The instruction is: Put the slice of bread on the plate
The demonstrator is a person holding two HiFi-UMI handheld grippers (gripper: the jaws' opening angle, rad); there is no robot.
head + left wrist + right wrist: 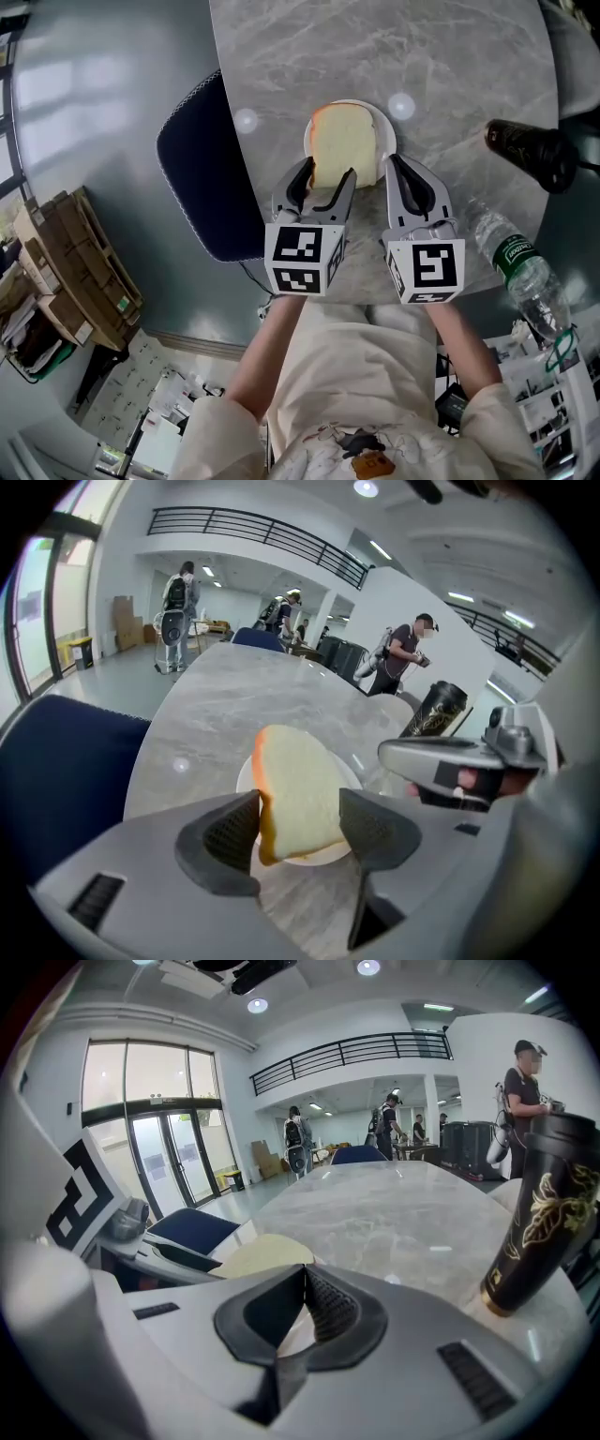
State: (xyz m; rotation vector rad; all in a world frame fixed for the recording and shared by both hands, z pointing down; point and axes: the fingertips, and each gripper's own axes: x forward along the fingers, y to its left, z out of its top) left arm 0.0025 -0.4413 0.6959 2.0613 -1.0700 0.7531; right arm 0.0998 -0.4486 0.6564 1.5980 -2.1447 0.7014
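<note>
Head view looks steeply down on the table [450,66]; both low, close gripper views share the bread [342,141] at twelve o'clock.

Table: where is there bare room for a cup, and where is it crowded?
Free: table beyond the plate, and left of it toward the blue chair. Crowded: the near edge, where left gripper and right gripper flank the plate; the right side, with black tumbler and water bottle.

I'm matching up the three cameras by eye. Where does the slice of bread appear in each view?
Head view: slice of bread at upper centre, on the white plate, just ahead of the left claw.
Left gripper view: bread at centre, between the open jaws.
Right gripper view: bread is a pale patch left of centre.
Shared landmark: black tumbler, right of the bread in all three.
</note>
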